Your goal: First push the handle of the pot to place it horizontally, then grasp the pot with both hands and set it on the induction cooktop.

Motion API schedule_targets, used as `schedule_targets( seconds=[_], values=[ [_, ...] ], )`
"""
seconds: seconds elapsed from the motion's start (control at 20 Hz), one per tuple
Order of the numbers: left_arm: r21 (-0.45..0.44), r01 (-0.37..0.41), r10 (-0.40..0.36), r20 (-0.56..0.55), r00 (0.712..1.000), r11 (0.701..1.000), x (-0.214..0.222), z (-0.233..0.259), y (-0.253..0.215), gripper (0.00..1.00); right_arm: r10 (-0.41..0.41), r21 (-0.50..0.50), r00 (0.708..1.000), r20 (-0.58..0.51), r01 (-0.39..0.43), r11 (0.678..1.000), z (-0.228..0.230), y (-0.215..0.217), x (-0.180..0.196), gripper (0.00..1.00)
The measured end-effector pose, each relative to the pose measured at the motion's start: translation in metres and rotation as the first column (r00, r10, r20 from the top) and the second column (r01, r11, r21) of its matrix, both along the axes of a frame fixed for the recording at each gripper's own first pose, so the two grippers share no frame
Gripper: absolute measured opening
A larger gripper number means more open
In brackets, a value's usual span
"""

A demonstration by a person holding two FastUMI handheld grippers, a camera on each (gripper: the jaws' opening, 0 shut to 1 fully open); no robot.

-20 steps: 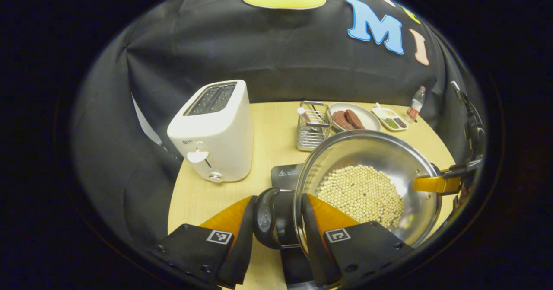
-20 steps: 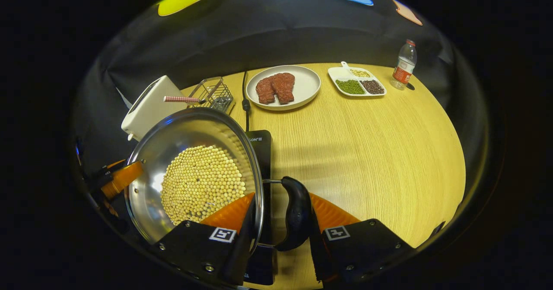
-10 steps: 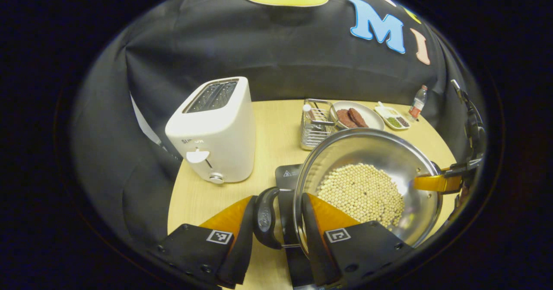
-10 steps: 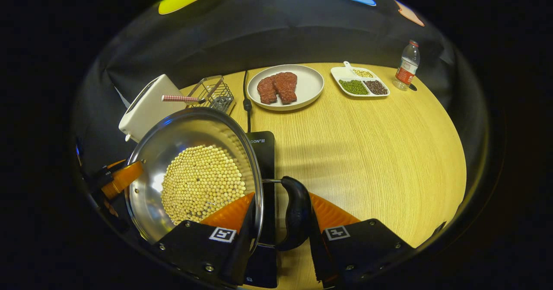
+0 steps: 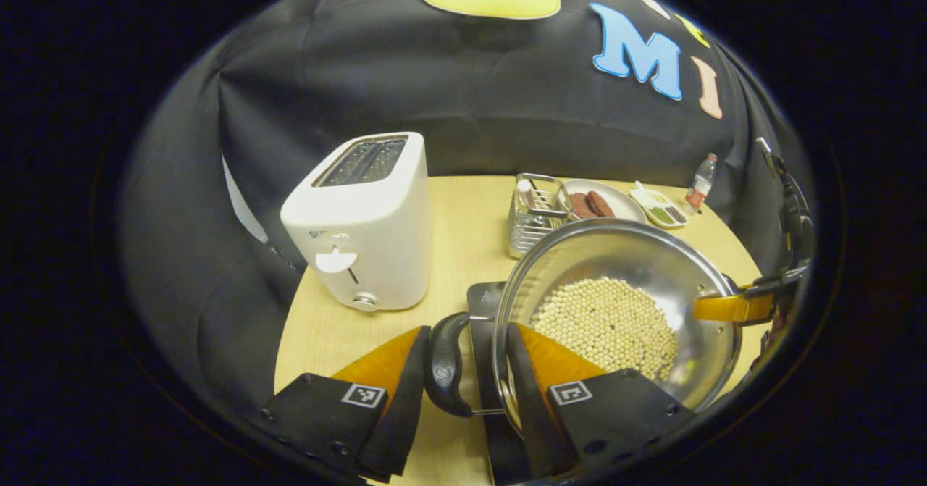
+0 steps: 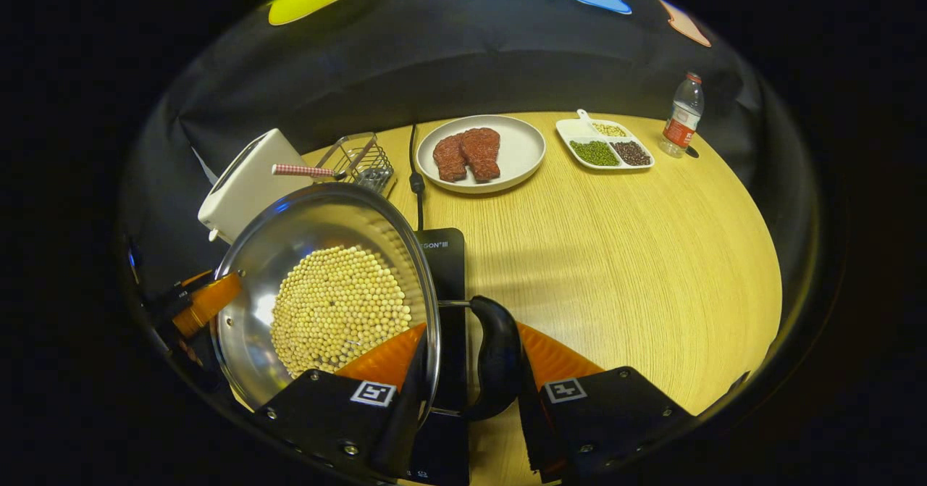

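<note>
A: What has moved since a second ago?

B: In your left gripper view the toaster [image 5: 360,222] and wire rack [image 5: 532,212] have slid slightly and more of the black cooktop [image 5: 484,305] shows under the pot [image 5: 615,312], so you seem to be carrying it over the cooktop. Your left gripper [image 5: 463,374] is clamped across the pot's rim and its black side handle [image 5: 443,363], one finger inside over the beans [image 5: 608,323], one outside.

A: And the right gripper view?

B: Your right gripper [image 6: 471,370] grips the same way on the opposite handle [image 6: 500,355]. The handles lie level, so the pushing step looks done; you're in the carry and set-down.

A: What next?

B: Lower both hands together, level, until the base sits flat on the cooktop, then let go. Tilting could spill beans.

A: Anything in the way?

B: The cooktop's cable [image 6: 414,174] runs behind it, with the plate of meat [image 6: 481,153], divided dish [image 6: 605,145] and bottle [image 6: 681,116] further back, all well apart.
</note>
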State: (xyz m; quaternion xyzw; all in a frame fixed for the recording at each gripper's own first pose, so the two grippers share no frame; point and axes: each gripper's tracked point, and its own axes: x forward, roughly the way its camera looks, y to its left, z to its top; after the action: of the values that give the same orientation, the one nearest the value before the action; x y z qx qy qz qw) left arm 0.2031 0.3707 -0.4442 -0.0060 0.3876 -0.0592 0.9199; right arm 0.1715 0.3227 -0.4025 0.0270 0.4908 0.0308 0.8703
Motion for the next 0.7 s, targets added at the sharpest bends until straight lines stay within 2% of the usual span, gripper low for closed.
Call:
schedule_targets(
  seconds=[0.1, 0.15, 0.2, 0.25, 0.3, 0.4, 0.6, 0.65, 0.7],
  values=[
    [-0.017, -0.029, 0.029, 0.036, 0.999, 0.999, 0.003, 0.007, 0.002, 0.68, 0.022, -0.028, 1.0, 0.017, -0.021, 0.999, 0.003, -0.005, 0.002, 0.64],
    [-0.035, -0.039, 0.041, 0.052, 0.998, 0.999, 0.002, 0.012, 0.002, 0.72, 0.025, -0.033, 0.999, 0.032, -0.024, 0.999, 0.004, -0.006, 0.004, 0.69],
    [-0.041, -0.055, 0.057, 0.062, 0.996, 0.998, 0.002, 0.016, 0.003, 0.85, 0.022, -0.026, 0.999, 0.048, -0.02, 0.999, 0.01, -0.006, 0.005, 0.74],
    [-0.042, -0.066, 0.069, 0.072, 0.995, 0.997, 0.0, 0.02, 0.006, 0.97, 0.021, -0.017, 0.997, 0.068, -0.02, 1.0, 0.016, -0.007, 0.006, 0.86],
    [-0.033, -0.077, 0.079, 0.088, 0.993, 0.997, -0.001, 0.025, 0.009, 0.98, 0.026, -0.009, 0.995, 0.097, -0.025, 1.0, 0.025, -0.007, 0.009, 0.9],
    [-0.021, -0.092, 0.094, 0.126, 0.988, 0.996, -0.006, 0.041, 0.011, 0.98, 0.033, -0.006, 0.986, 0.166, -0.033, 0.999, 0.043, -0.013, 0.016, 0.9],
    [-0.012, -0.12, 0.12, 0.222, 0.968, 0.993, -0.021, 0.088, 0.0, 0.99, 0.021, -0.014, 0.946, 0.324, -0.017, 1.0, 0.097, -0.039, 0.024, 0.9],
    [-0.008, -0.12, 0.118, 0.252, 0.96, 0.993, -0.023, 0.102, -0.007, 0.95, 0.023, -0.027, 0.937, 0.35, -0.015, 1.0, 0.11, -0.049, 0.024, 0.9],
    [-0.008, -0.121, 0.118, 0.278, 0.953, 0.993, -0.026, 0.118, -0.016, 0.97, 0.028, -0.037, 0.927, 0.375, -0.015, 0.999, 0.123, -0.058, 0.022, 0.9]
  ],
)
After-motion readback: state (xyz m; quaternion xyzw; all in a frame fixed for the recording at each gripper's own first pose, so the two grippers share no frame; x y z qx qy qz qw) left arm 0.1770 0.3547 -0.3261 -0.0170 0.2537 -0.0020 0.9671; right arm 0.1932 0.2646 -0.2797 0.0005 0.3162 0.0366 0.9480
